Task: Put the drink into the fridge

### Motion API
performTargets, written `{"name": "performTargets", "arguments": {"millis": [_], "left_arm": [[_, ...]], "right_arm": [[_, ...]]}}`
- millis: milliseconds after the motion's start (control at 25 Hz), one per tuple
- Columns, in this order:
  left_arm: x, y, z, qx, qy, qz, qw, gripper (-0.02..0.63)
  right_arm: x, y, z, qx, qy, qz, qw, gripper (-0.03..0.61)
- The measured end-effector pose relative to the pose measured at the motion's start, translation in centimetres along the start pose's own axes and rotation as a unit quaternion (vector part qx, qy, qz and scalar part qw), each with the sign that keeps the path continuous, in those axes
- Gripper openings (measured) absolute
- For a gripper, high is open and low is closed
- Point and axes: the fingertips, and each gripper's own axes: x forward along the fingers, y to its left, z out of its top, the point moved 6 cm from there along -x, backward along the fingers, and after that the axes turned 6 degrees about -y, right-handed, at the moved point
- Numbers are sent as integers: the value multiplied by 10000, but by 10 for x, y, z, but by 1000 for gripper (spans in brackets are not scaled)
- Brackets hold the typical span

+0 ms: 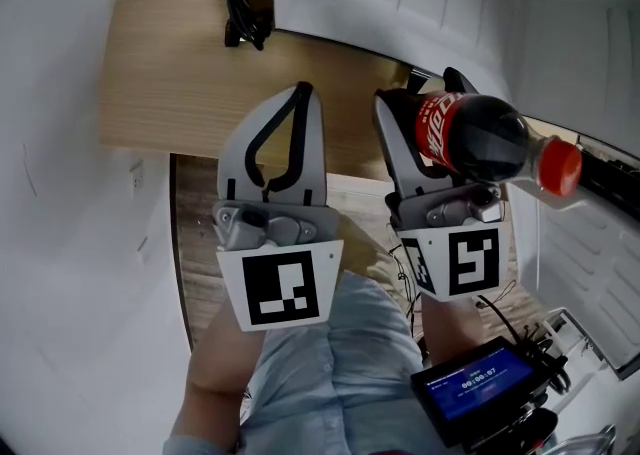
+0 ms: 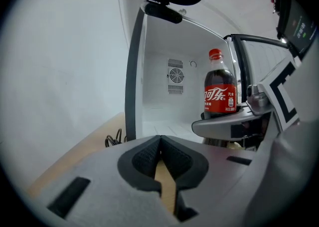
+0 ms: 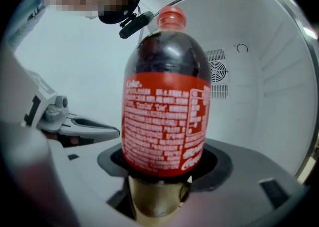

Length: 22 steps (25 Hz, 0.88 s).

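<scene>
In the head view, a wooden surface (image 1: 170,63) fills the 11 o'clock area, with a black cable (image 1: 235,3) lying on it near the top edge. The left gripper (image 1: 303,93) is at 9 o'clock of the right gripper (image 1: 425,108). In the left gripper view, the left gripper (image 2: 160,143) has its ribbed pads pressed together with nothing between them. The right gripper is closed on the drink bottle (image 1: 470,133). The bottle holds dark liquid up to the shoulder, carries a red label and is sealed with a red cap, which points toward 3 o'clock in the head view. In the right gripper view, the black pads of the right gripper (image 3: 164,168) clamp both sides of the bottle (image 3: 164,106) at the lower edge of the label. The bottle stands upright, with its base showing below the pads. From the left gripper's jaws, the bottle (image 2: 219,89) appears at 2 o'clock, carried off any surface. The fridge (image 2: 159,101) stands open. Its compartment shows white walls, a round fan grille on the back wall at 12 o'clock and a ribbed floor. The bottle is seen against this interior (image 3: 249,96). Whether it has passed the door frame cannot be determined. A device with a blue screen (image 1: 475,383) sits at 5 o'clock in the head view.
</scene>
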Motion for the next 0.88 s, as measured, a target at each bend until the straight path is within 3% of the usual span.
{"name": "performTargets", "arguments": {"millis": [880], "left_arm": [[10, 1, 5, -42, -10, -161, 9999, 9]], "right_arm": [[36, -38, 44, 5, -156, -96, 9998, 302]]}}
